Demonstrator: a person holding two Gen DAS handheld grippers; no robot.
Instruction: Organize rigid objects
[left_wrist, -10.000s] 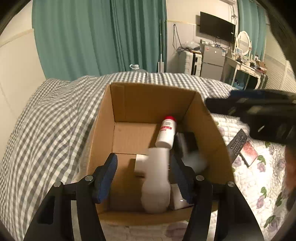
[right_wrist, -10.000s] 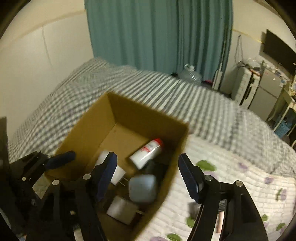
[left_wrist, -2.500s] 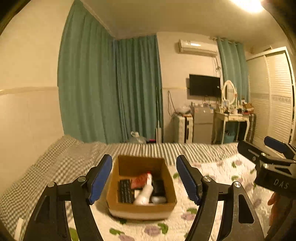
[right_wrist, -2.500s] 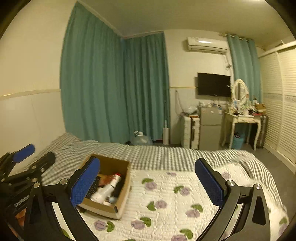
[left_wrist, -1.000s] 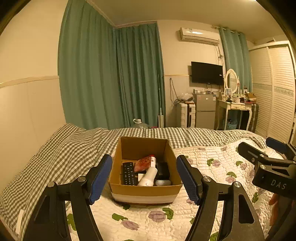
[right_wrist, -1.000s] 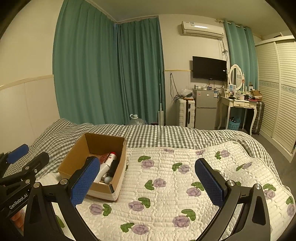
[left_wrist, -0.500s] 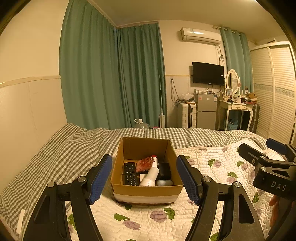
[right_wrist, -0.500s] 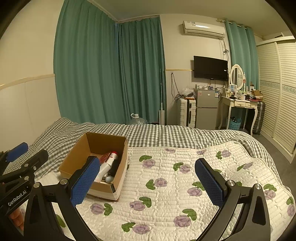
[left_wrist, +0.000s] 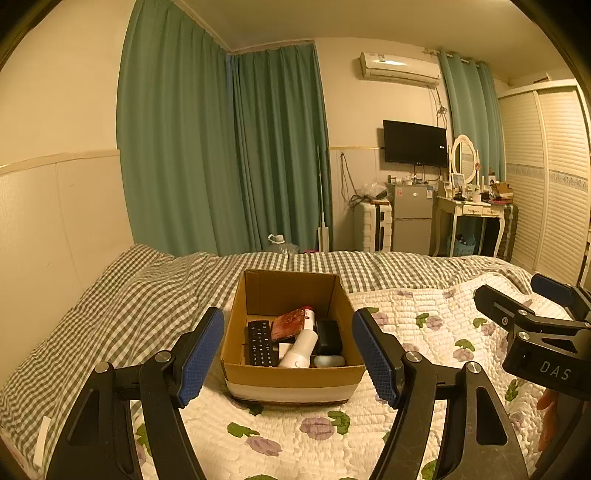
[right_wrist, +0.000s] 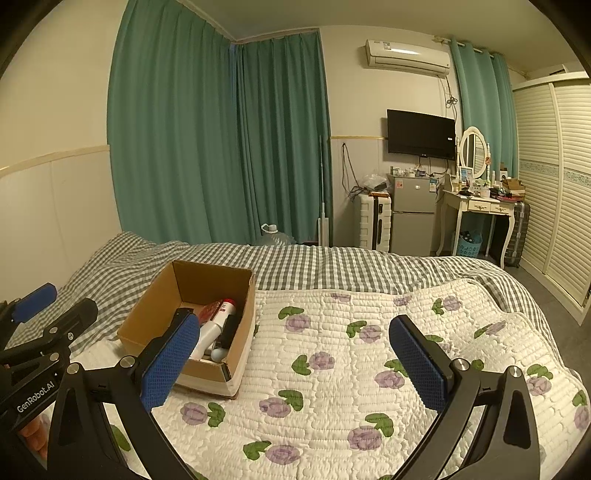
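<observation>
Bed (left_wrist: 424, 332) w/ box (left_wrist: 291, 373); both claws wide open, empty.

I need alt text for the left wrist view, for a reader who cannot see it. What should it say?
An open cardboard box sits on a bed with a floral quilt, holding a black remote, a white bottle and other small items. The left hand-held gripper is open and empty in front of it, and the right hand-held gripper shows at the right edge.
</observation>
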